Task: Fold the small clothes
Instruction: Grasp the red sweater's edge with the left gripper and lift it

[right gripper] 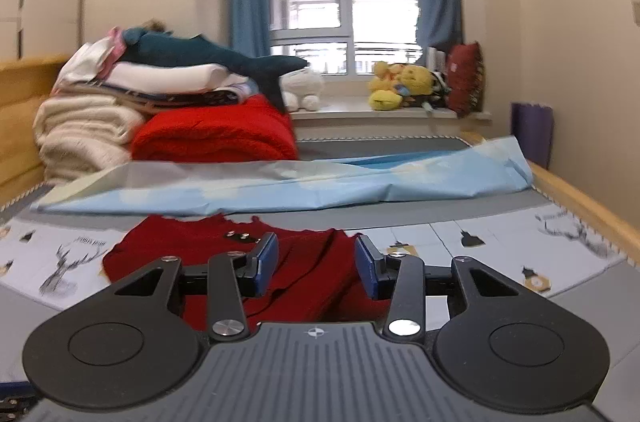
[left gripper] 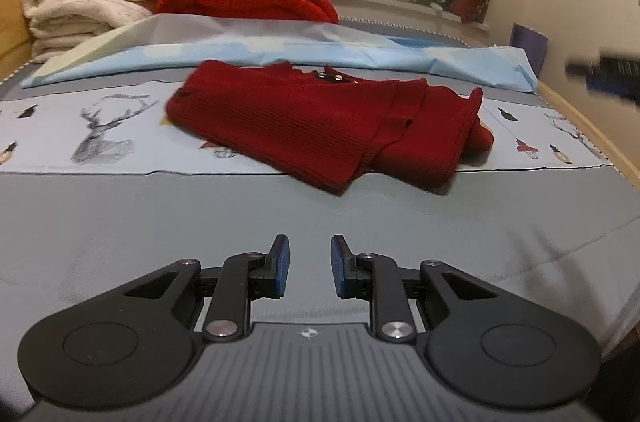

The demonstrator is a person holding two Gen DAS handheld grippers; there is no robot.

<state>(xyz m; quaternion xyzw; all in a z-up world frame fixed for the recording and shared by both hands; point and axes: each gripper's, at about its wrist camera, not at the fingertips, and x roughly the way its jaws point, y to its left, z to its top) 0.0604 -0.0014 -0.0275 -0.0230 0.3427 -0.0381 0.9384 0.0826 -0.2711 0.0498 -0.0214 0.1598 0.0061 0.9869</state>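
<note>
A small dark-red ribbed garment (left gripper: 324, 126) is seen lying on a bed covered by a grey and pale-blue sheet printed with deer (left gripper: 108, 130), roughly in the middle of the bed's width. The garment is already partly folded — one sleeve or side panel is laid over the body, and a thick doubled edge is visible along its near side — but the outline is uneven and a rumpled end bulges at its right, so the fold is judged unfinished and at least one more fold and some smoothing appear to be left. The left gripper (left gripper: 306, 268) is held low over bare grey sheet, well short of the garment, its blue-padded jaws parted with nothing between them. The right gripper (right gripper: 316, 268) is held just above the near part of the garment (right gripper: 304, 262), jaws spread wide and empty; whether the tips touch the cloth cannot be told. In the left view the right gripper appears only as a blurred dark shape at the right edge (left gripper: 604, 74). Behind the garment a crumpled light-blue sheet (right gripper: 280, 182) is laid across the bed, and beyond it folded blankets are stacked — cream (right gripper: 80, 130), red (right gripper: 216, 134) — with a plush shark (right gripper: 208, 58) on top.
</note>
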